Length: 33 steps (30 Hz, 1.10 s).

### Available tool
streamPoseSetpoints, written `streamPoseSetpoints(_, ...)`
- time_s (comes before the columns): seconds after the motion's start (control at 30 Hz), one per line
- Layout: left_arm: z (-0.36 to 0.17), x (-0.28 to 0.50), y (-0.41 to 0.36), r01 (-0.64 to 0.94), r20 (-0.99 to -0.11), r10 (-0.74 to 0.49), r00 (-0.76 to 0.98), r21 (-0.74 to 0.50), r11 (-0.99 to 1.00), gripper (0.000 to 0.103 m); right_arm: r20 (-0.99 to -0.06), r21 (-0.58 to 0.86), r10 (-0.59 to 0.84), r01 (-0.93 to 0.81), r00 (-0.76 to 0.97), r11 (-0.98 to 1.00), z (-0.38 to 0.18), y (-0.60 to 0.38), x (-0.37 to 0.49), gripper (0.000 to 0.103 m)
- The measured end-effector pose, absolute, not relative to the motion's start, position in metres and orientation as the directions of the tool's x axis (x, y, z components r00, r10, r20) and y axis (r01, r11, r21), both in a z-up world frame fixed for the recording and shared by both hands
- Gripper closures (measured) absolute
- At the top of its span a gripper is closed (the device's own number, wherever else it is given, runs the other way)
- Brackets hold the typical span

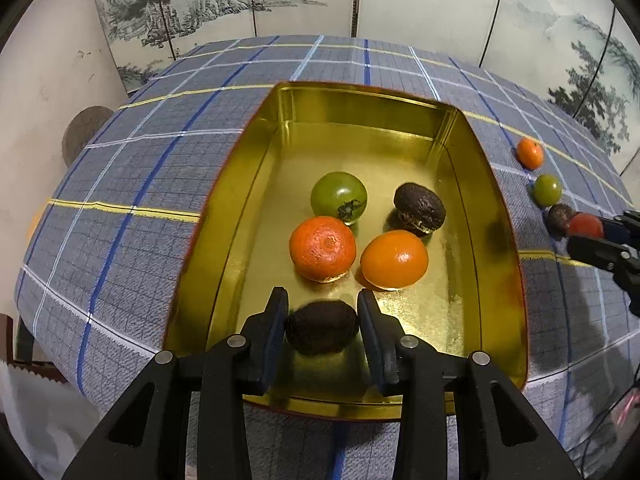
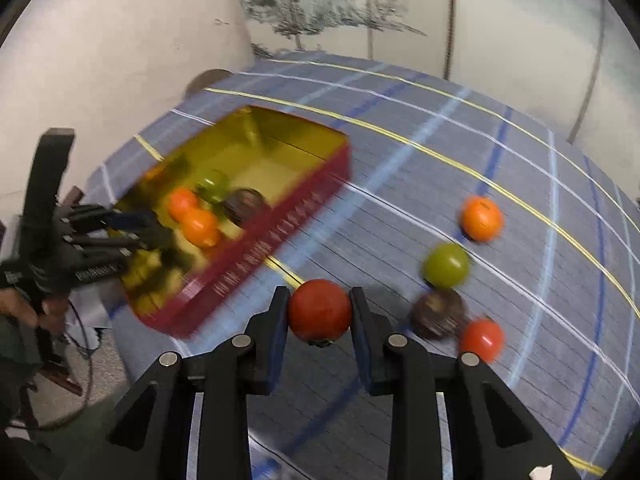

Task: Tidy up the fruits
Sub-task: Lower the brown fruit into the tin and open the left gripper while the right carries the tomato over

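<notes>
Blue plaid tablecloth (image 1: 132,152) before ink-painted landscape folding screen (image 1: 192,4).

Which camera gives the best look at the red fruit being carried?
The right wrist view: the red fruit sits large and sharp between the right claw pads. The left wrist view shows only a small part of it at the right edge.

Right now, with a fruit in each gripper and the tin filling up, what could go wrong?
1. The left gripper holds a dark brown fruit just above the gold tin's floor; once released, it could roll into the mandarin.
2. The right gripper pinches a smooth red fruit over the checked tablecloth; it might slip out.
3. Both grippers heading into the tin could collide.
</notes>
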<state>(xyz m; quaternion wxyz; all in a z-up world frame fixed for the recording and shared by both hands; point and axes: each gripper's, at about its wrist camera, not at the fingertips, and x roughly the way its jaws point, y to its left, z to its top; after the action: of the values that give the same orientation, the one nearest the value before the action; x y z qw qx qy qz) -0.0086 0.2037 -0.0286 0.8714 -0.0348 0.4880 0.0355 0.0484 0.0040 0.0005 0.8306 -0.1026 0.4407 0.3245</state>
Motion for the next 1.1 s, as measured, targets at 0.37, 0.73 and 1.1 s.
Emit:
streamPoseSetpoints(0.37,0.005,-0.023,0.226,-0.158,-0.803,0.06,0.593,-0.043,0.986,0.049,-0.793,0.127,0.503,-0.714,0.344,0.689,0.007,0.086,0.05,0.076)
streamPoseSetpoints(0.73,0.007,-0.034,0.257,-0.26,-0.797,0.13,0.59,-0.035,0.965,0.04,-0.837,0.038,0.422,-0.732,0.349,0.68,-0.016,0.115,0.05,0.076)
streamPoseSetpoints(1.1,0.003,-0.035,0.261,-0.279,-0.804,0.14,0.578,-0.034,0.96,0.039,-0.847,-0.053,0.364,-0.741,0.389,0.669,-0.023,0.124,0.056,0.076)
